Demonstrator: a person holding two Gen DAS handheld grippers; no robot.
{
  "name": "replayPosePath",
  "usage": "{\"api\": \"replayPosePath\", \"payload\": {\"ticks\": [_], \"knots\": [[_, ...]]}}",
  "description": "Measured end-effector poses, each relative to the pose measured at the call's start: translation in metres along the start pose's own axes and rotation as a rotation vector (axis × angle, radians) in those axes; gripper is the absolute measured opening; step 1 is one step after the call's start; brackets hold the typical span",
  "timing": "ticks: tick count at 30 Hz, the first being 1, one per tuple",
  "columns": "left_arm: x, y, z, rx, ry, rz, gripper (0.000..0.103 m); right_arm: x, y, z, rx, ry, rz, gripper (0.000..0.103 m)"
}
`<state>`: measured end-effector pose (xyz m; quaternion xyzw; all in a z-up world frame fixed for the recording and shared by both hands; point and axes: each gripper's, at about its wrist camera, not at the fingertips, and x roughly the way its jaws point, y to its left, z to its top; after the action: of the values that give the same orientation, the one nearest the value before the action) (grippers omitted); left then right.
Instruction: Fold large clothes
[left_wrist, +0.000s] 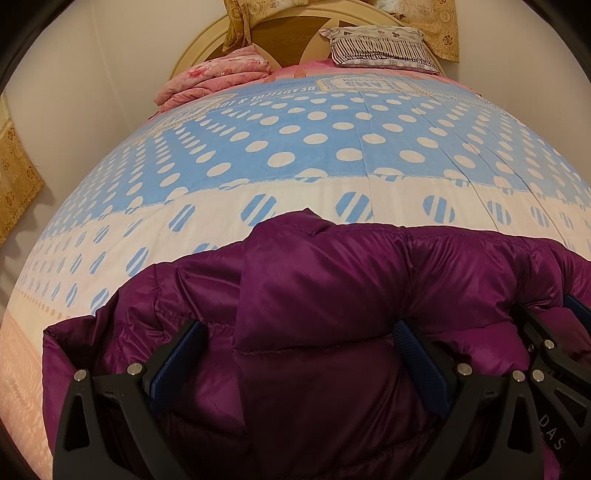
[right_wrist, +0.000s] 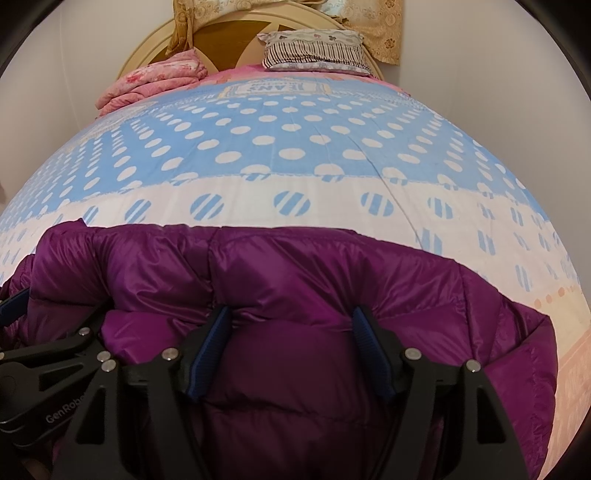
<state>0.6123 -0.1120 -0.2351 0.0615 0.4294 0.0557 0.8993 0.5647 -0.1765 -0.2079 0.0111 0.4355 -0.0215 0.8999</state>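
A purple quilted puffer jacket (left_wrist: 332, 288) lies across the near end of the bed, and also fills the lower half of the right wrist view (right_wrist: 295, 280). My left gripper (left_wrist: 299, 332) is open, its blue-padded fingers (left_wrist: 181, 350) spread wide over the jacket's padding. My right gripper (right_wrist: 291, 321) is open too, its fingers (right_wrist: 214, 332) straddling a puffed section. The two grippers sit side by side: the right one shows at the left wrist view's right edge (left_wrist: 550, 332), the left one at the right wrist view's left edge (right_wrist: 48, 343).
The bed has a blue and white polka-dot cover (left_wrist: 314, 147). A folded pink quilt (left_wrist: 214, 77) and a patterned pillow (left_wrist: 380, 46) lie at the headboard (left_wrist: 280, 37). Walls flank the bed on both sides.
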Motion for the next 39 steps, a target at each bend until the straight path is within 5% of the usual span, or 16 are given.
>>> {"api": "replayPosePath", "payload": {"ticks": [8,11,14,20,28,39], "knots": [[-0.008,0.019,0.014,-0.038,0.062,-0.065,0.102,-0.002,0.000,0.008,-0.045,0.060,0.046,0.077],[-0.059,0.044,0.021,-0.076,-0.048,-0.065,0.102,-0.042,-0.019,0.012,-0.015,0.027,0.136,0.078],[-0.122,0.067,0.009,-0.044,-0.163,-0.097,0.102,-0.094,-0.044,-0.001,0.026,-0.042,0.162,0.092],[-0.201,0.093,-0.082,0.080,-0.245,-0.030,0.102,-0.165,-0.070,-0.077,0.032,-0.066,0.128,0.097],[-0.226,0.138,-0.231,0.084,-0.122,0.000,0.102,-0.220,-0.099,-0.176,0.033,-0.032,0.099,0.097],[-0.264,0.156,-0.336,0.037,-0.063,-0.030,0.102,-0.258,-0.106,-0.277,0.092,0.028,0.072,0.097]]}}
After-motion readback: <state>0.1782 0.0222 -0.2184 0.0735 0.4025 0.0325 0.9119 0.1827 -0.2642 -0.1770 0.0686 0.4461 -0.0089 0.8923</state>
